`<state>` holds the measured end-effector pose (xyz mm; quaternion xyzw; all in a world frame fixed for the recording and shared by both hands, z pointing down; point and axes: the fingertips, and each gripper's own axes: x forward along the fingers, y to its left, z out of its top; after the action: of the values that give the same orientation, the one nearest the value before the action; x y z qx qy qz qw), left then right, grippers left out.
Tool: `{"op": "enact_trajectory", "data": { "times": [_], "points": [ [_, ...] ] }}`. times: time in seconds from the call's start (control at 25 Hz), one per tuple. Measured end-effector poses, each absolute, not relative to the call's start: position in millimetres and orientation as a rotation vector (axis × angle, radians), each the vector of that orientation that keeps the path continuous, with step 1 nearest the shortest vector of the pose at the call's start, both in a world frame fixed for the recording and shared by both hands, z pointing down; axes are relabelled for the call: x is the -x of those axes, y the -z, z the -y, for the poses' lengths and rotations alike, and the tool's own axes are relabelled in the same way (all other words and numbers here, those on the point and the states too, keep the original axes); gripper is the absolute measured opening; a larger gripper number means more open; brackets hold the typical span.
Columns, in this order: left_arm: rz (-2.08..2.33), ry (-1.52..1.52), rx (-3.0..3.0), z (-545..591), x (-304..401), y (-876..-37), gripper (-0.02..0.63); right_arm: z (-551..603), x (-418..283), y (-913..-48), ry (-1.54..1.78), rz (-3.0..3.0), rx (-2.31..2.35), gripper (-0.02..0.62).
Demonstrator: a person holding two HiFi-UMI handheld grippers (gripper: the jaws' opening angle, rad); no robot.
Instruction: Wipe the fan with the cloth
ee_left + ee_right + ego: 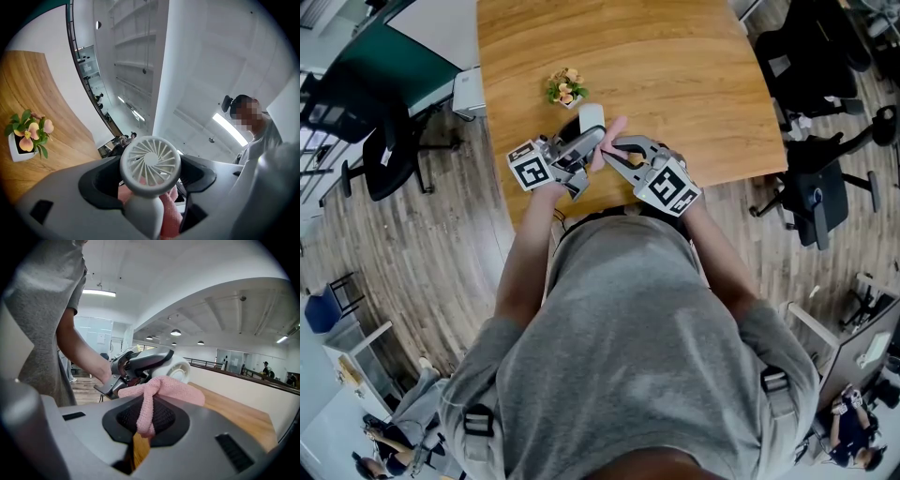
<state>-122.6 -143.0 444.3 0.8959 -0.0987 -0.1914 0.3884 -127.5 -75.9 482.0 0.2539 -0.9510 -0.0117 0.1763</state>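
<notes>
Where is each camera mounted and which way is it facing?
Head view: on the person's head, looking steeply down at the table; shows the grey shirt, both forearms, the left hand-held gripper and right hand-held gripper.
Left gripper view: rides the left hand-held gripper, facing upward past the fan in its jaws to the ceiling; a shoulder shows at right.
Right gripper view: rides the right one, facing across the table past the cloth it pinches; forearm and shirt at left.
Shared: both gripper views show fan and cloth.

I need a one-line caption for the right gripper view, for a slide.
Right gripper holds a pink cloth beside the white fan gripped by the left gripper.
</notes>
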Motion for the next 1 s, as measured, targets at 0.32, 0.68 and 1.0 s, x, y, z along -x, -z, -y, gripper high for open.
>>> {"op": "enact_trajectory", "data": {
  "times": [0.32, 0.68, 1.0],
  "points": [
    [0.258, 0.465, -2.289, 141, 120, -445, 0.37, 87, 110, -479, -0.018, 2.706, -0.823, 0.02],
    [0.409, 0.349, -2.304, 142, 129, -476, 0.37, 100, 74, -484, -0.058, 2.682, -0.948, 0.02],
    [0.521, 0.229, -2.339, 138, 137, -500, 0.37, 112, 38, -491, -0.095, 2.628, -1.066, 0.02]
  ]
}}
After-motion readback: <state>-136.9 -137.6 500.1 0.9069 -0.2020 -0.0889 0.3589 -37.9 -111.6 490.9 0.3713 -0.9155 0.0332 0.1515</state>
